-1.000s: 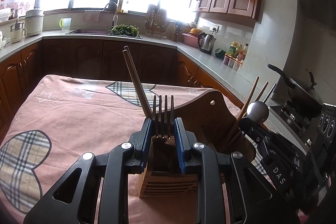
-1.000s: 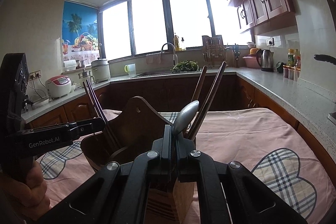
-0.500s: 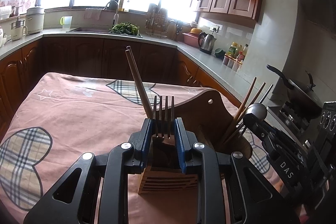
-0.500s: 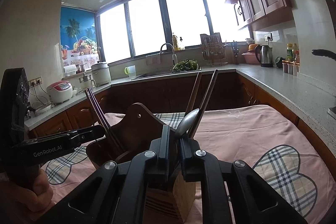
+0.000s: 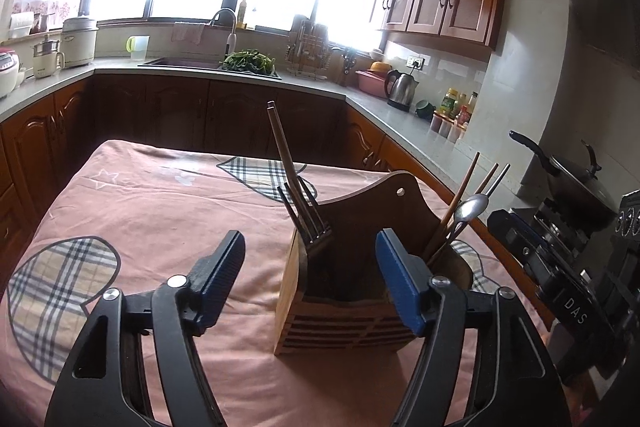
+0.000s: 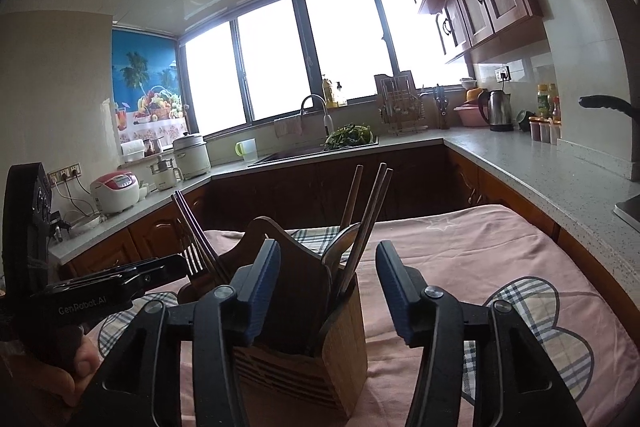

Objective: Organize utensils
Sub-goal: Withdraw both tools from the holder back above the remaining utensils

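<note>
A wooden utensil holder (image 5: pixel 340 311) stands on the pink tablecloth; it also shows in the right wrist view (image 6: pixel 308 359). A fork (image 5: pixel 306 215) and dark chopsticks (image 5: pixel 286 155) lean in its left compartment. A metal spoon (image 5: pixel 472 207) and more chopsticks (image 5: pixel 464 187) stand in its right compartment. My left gripper (image 5: pixel 310 267) is open and empty, just in front of the holder. My right gripper (image 6: pixel 326 291) is open and empty, its jaws either side of the spoon (image 6: pixel 340 247) and chopsticks (image 6: pixel 370 215). The fork (image 6: pixel 194 259) shows left of it.
The table with the pink cloth (image 5: pixel 160 211) sits inside a U-shaped kitchen counter (image 5: pixel 240 75) with sink, kettle (image 5: pixel 402 89) and rice cookers. A wok (image 5: pixel 576 179) on the stove is at the right. The other hand-held gripper (image 6: pixel 92 291) is at the left in the right wrist view.
Both grippers have opened. The left let go of the fork, the right let go of the spoon; both utensils now rest in the holder. Both grippers have pulled back a little.
</note>
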